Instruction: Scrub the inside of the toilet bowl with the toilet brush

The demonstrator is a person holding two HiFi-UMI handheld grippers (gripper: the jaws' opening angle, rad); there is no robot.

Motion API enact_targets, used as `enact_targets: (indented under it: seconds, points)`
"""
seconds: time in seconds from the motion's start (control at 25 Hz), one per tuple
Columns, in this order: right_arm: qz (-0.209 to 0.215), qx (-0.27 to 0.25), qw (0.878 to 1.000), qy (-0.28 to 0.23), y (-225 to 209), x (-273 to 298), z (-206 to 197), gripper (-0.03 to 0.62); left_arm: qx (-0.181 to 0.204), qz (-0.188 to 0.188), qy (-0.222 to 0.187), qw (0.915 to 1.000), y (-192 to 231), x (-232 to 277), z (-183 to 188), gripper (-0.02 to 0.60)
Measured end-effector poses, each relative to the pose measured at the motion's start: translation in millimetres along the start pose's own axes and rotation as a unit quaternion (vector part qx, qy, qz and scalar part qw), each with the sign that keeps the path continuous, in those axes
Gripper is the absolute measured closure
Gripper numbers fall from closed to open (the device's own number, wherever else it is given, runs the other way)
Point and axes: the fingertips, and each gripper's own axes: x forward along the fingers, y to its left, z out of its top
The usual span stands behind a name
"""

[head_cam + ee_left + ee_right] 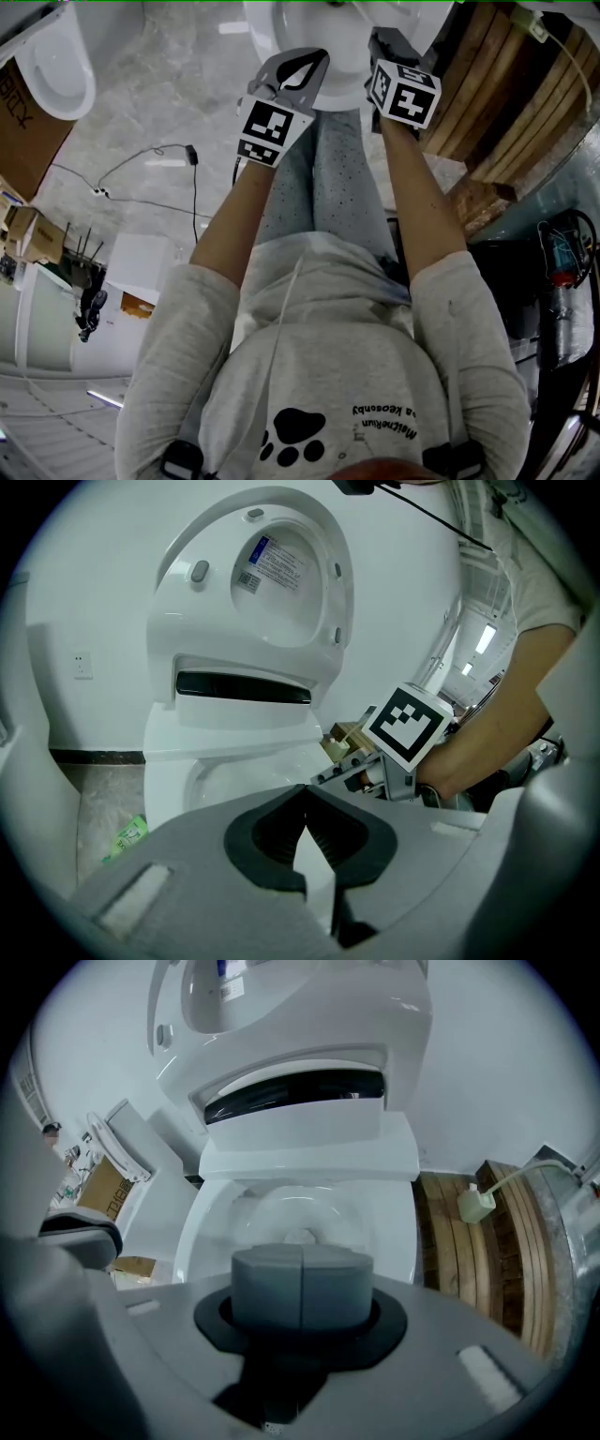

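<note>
Standing upright: white ceramic toilet [309,1147], lid raised, its open bowl [300,1213] directly ahead of both grippers. Brown wooden slatted pallet [464,1260] just beside it. Left gripper [305,789]: jaws closed tip to tip, nothing held. Right gripper [302,1265]: grey jaws pressed together, nothing held.

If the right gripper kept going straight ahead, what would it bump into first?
Most likely the toilet bowl: the right gripper, shut and empty, points into the bowl's open white inside. Nothing else shows in between, though the depth is hard to judge.
</note>
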Motion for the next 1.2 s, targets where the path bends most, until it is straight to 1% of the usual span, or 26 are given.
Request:
enact_targets:
  seconds: [0.24,0.44,0.88,1.2]
  points:
    - [-0.016,0.022,1.000,-0.004,-14.1,-8.0,-6.0,0.442,0.001,-0.006,0.000,1.0000,-3.0,-3.7,-4.8,0.578]
    - [-0.022,0.025,0.999,-0.004,-19.7,-12.9,-17.1,0.442,0.002,-0.011,-0.003,0.9999,-6.9,-5.6,-7.1,0.578]
    - [-0.030,0.038,0.999,0.011,-15.9,-23.3,-59.4,0.444,0.003,-0.016,-0.002,0.9999,-13.0,-16.9,-22.0,0.578]
    - [-0.023,0.038,0.999,0.025,-3.9,-26.4,-84.9,0.442,0.005,-0.017,-0.005,0.9998,-17.0,-24.0,-29.3,0.578]
